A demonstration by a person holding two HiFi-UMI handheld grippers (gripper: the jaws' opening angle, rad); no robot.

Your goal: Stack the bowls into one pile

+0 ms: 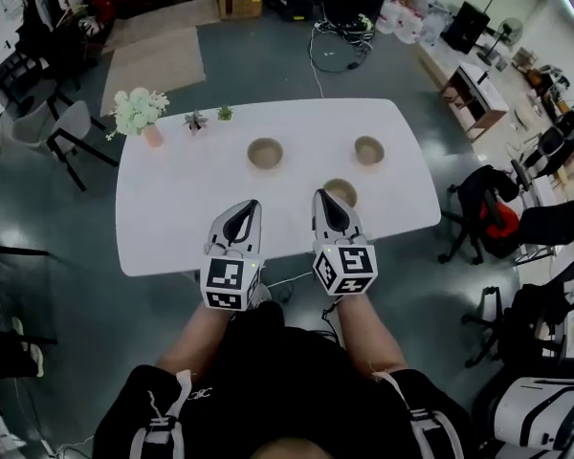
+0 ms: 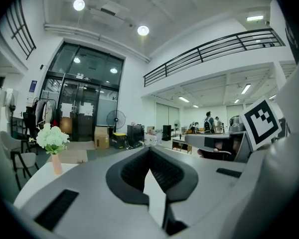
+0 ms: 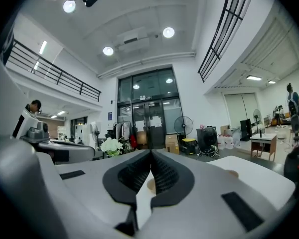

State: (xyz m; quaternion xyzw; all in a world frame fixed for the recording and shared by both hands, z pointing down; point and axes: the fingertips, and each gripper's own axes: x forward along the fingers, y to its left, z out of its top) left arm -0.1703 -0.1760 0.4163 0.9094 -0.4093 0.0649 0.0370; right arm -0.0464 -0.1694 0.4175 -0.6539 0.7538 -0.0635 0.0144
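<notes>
The white bench (image 1: 163, 218) carries three separate bowls: left bowl (image 1: 265, 153), right bowl (image 1: 368, 150), and near bowl (image 1: 341, 192) just beyond your right tongs (image 1: 323, 197). Those and your left tongs (image 1: 252, 205) are pressed together, empty; advance unopened and you may shove the near bowl.

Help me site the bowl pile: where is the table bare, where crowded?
The table's left half is the widest bare patch, bordered by the flower vase, the left bowl and the left gripper. A smaller patch lies at the right end, past the right bowl. Crowded: the near bowl by the right gripper, and the small plants by the vase.
</notes>
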